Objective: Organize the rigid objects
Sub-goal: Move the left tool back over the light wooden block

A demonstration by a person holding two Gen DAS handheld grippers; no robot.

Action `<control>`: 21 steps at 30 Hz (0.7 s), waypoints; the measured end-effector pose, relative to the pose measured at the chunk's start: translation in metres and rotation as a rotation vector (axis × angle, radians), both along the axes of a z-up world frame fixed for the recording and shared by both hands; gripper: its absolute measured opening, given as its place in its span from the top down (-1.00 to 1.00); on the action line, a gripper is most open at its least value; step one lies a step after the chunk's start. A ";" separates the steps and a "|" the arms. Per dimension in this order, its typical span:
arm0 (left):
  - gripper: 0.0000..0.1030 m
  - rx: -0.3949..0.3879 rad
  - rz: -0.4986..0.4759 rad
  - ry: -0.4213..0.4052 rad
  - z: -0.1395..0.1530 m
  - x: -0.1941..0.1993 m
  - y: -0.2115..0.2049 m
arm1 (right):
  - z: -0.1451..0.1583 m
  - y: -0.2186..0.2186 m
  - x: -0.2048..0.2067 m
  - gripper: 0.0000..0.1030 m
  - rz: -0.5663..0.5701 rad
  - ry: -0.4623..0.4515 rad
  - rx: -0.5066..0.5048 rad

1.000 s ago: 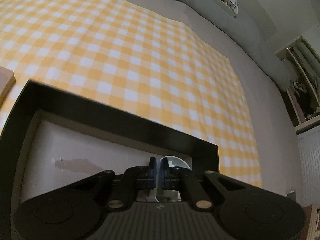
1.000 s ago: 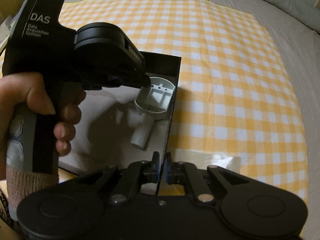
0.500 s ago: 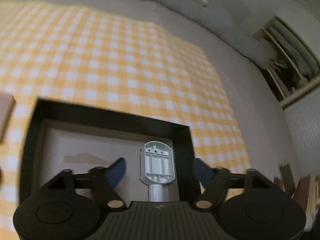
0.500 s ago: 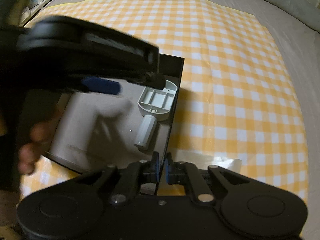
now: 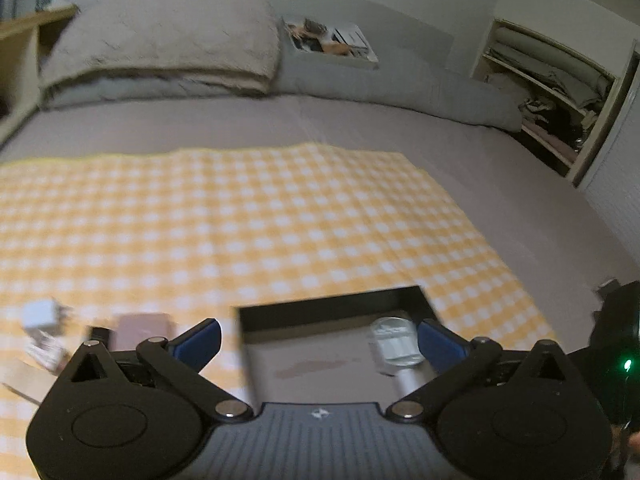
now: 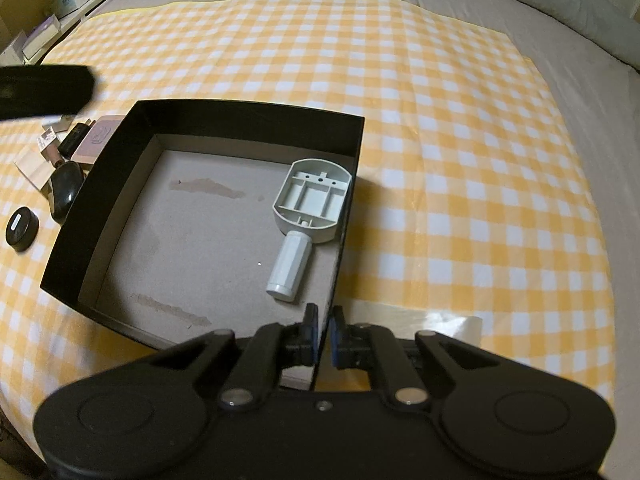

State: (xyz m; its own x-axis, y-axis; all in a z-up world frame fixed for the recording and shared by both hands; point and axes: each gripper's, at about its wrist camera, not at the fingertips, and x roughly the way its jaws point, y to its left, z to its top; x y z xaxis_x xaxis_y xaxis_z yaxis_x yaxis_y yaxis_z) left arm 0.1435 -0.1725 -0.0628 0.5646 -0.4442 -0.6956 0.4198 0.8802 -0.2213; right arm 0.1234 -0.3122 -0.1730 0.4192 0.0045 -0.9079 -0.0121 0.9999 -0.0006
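Note:
A black box [image 6: 248, 108] with a grey floor lies on the yellow checked cloth. A grey plastic tool with a round handle [image 6: 308, 208] lies inside it against the right wall; it also shows in the left wrist view [image 5: 394, 346]. My right gripper [image 6: 323, 336] is shut on the box's near right wall. My left gripper [image 5: 318, 340] is open and empty, raised above the box [image 5: 332, 304]. Several small objects lie left of the box: a black mouse [image 6: 64, 188], a round black puck [image 6: 21, 228], a pink case [image 6: 98, 140].
A white charger [image 5: 40, 314] and a pink case [image 5: 140, 328] lie on the cloth at the left. A folded blanket [image 5: 160, 40] and pillow lie at the bed's head. An open shelf unit [image 5: 560, 92] stands at the right.
My left gripper opened, let go of the grey tool inside the box, then rose and pulled back to the left. My right gripper stayed shut on the box wall.

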 end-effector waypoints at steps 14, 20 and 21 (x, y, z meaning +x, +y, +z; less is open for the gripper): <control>-1.00 0.144 0.209 -0.141 0.010 0.024 0.119 | 0.000 -0.001 0.000 0.88 -0.006 -0.002 0.006; -1.00 0.235 0.296 -0.128 -0.014 0.050 0.161 | 0.000 0.000 0.000 0.88 -0.010 0.002 0.004; -1.00 0.263 0.306 -0.120 -0.020 0.056 0.166 | 0.000 0.000 0.001 0.88 -0.011 0.003 0.004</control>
